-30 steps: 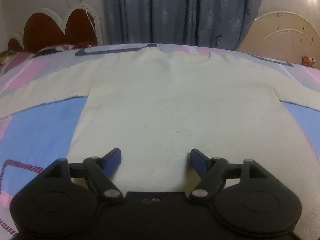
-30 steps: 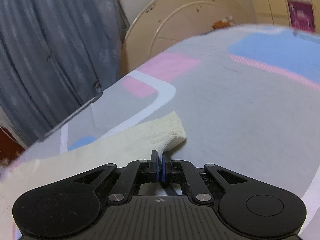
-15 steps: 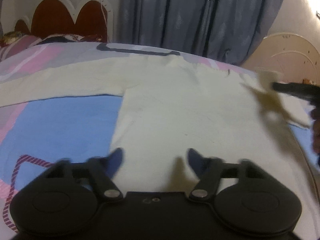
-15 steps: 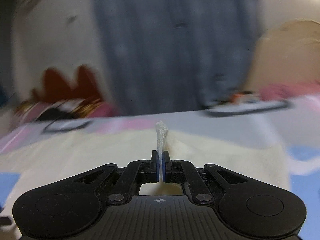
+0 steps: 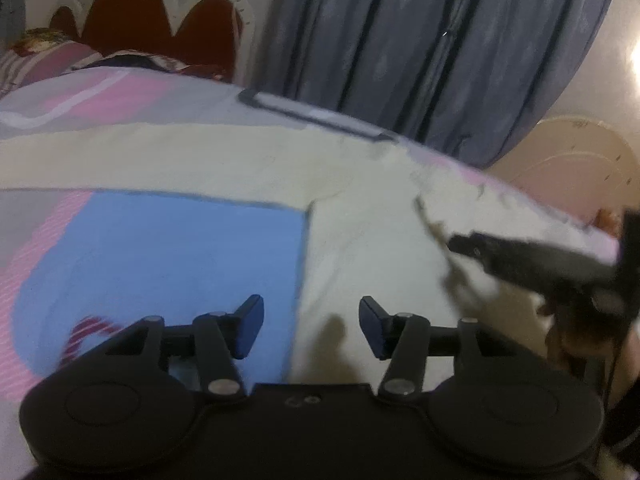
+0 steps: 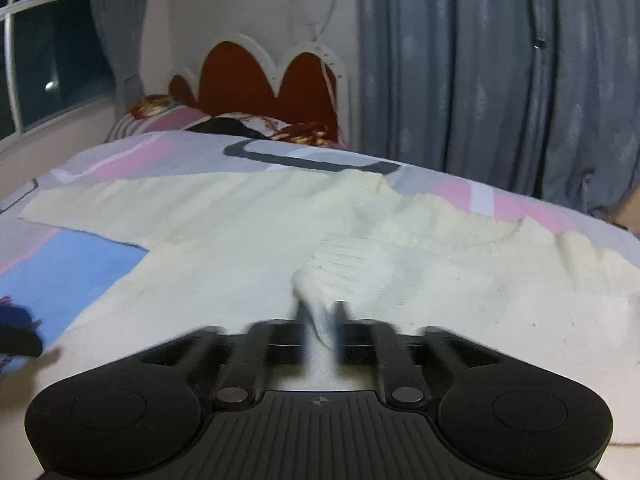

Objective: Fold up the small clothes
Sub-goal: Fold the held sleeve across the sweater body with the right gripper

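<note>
A cream knit sweater (image 5: 360, 240) lies flat on the patterned bed sheet (image 5: 160, 264), with its left sleeve (image 5: 160, 160) stretched out sideways. My left gripper (image 5: 310, 316) hovers open over the sweater's left side edge, holding nothing. In the right wrist view the sweater (image 6: 240, 272) fills the middle, and the ribbed cuff (image 6: 340, 256) of its right sleeve lies folded across the chest. My right gripper (image 6: 322, 320) is blurred and its jaws are opening, with the cuff's end loose between them. The left wrist view also shows my right gripper (image 5: 456, 244) over the sweater's right half.
A red scalloped headboard (image 6: 260, 80) and pillows (image 6: 168, 120) stand at the bed's far left end. Grey curtains (image 6: 500, 80) hang behind the bed, a dark window (image 6: 40, 60) is to the left, and a cream round panel (image 5: 580, 168) leans at the right.
My right gripper carried the right sleeve from the bed's right side over the sweater's chest, then its fingers parted. My left gripper slid left to the sweater's side edge and its jaws narrowed.
</note>
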### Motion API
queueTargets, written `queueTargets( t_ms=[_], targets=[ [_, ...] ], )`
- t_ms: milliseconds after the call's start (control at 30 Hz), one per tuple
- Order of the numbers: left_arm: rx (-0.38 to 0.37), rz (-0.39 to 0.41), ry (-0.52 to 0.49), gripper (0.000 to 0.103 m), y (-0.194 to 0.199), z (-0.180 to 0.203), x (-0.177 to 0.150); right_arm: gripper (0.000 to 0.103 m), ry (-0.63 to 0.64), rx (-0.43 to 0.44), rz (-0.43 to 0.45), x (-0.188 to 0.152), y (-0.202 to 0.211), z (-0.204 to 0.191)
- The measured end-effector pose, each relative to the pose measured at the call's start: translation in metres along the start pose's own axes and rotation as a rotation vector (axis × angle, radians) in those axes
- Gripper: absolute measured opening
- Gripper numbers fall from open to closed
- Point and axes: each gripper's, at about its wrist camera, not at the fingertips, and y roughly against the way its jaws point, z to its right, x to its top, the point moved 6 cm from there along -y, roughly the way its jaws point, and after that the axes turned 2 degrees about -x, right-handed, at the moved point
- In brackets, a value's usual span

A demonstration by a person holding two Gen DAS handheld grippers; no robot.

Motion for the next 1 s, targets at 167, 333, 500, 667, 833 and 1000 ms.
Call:
queueTargets(
  t_ms=[167, 333, 500, 667, 833, 1000],
  targets=[
    [-0.160, -0.008, -0.010, 0.042, -0.046, 0.055, 0.028, 0.019, -0.140, -0.122, 0.040, -0.013, 0.043, 0.048],
    [-0.181, -0.127, 0.010, 0.036, -0.116, 0.088, 0.039, 0.014, -0.303, -0.189, 0.028, -0.029, 0.080, 0.097],
    [-0.166, -0.129, -0.003, 0.033, -0.145, 0.105, 0.052, 0.014, -0.396, -0.196, 0.026, -0.043, 0.094, 0.121],
    [-0.207, -0.051, -0.020, 0.004, -0.136, 0.107, 0.067, 0.014, -0.458, -0.207, 0.016, -0.055, 0.102, 0.132],
    [-0.131, 0.033, -0.030, 0.004, -0.115, 0.065, 0.085, 0.014, -0.455, -0.213, 0.024, -0.057, 0.109, 0.133],
    [-0.094, -0.014, 0.004, 0.004, -0.122, 0.037, 0.073, 0.014, -0.458, -0.217, 0.031, -0.063, 0.108, 0.131]
  ],
)
